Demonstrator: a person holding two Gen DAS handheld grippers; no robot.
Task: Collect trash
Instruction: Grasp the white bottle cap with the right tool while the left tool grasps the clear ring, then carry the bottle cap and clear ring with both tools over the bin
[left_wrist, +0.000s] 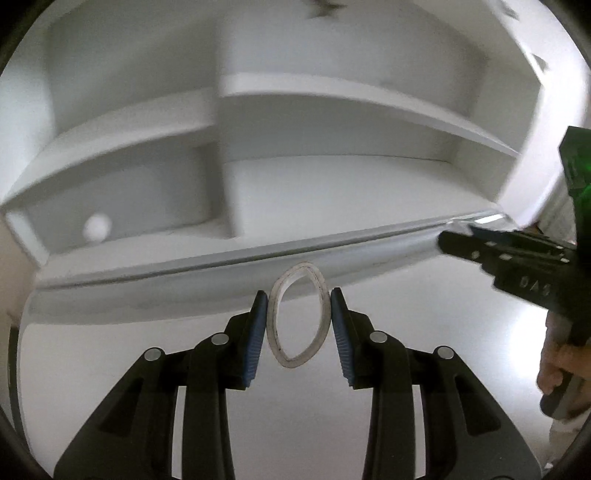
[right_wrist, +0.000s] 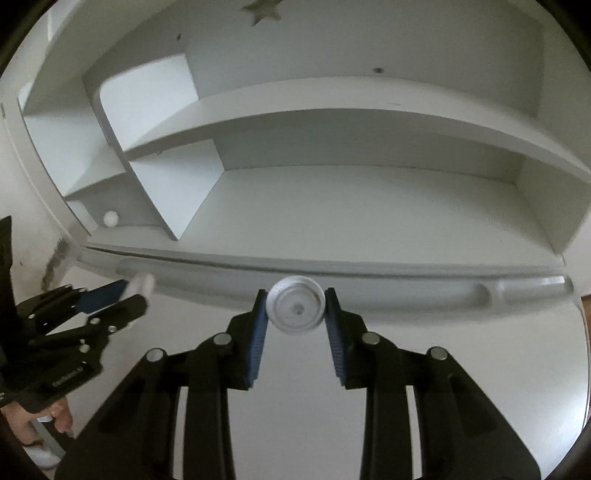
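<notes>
In the left wrist view my left gripper (left_wrist: 298, 295) is shut on a thin, whitish translucent ring (left_wrist: 275, 332), squeezed into an upright oval between the blue pads. In the right wrist view my right gripper (right_wrist: 295, 293) is shut on a round white cap (right_wrist: 295, 310), its hollow side facing the camera. Both are held above a white desk (right_wrist: 295, 406), close to its back groove. The left gripper (right_wrist: 136, 291) also shows at the left of the right wrist view, with the ring (right_wrist: 142, 282) edge-on. The right gripper (left_wrist: 448, 243) enters the left wrist view from the right; the cap is hidden there.
A white shelf unit (right_wrist: 332, 103) with several compartments stands at the back of the desk. A small white ball-like thing (right_wrist: 110, 218) sits in its lower left compartment. A long groove (right_wrist: 406, 291) runs along the desk's back edge. A hand (left_wrist: 554, 365) holds the right gripper's handle.
</notes>
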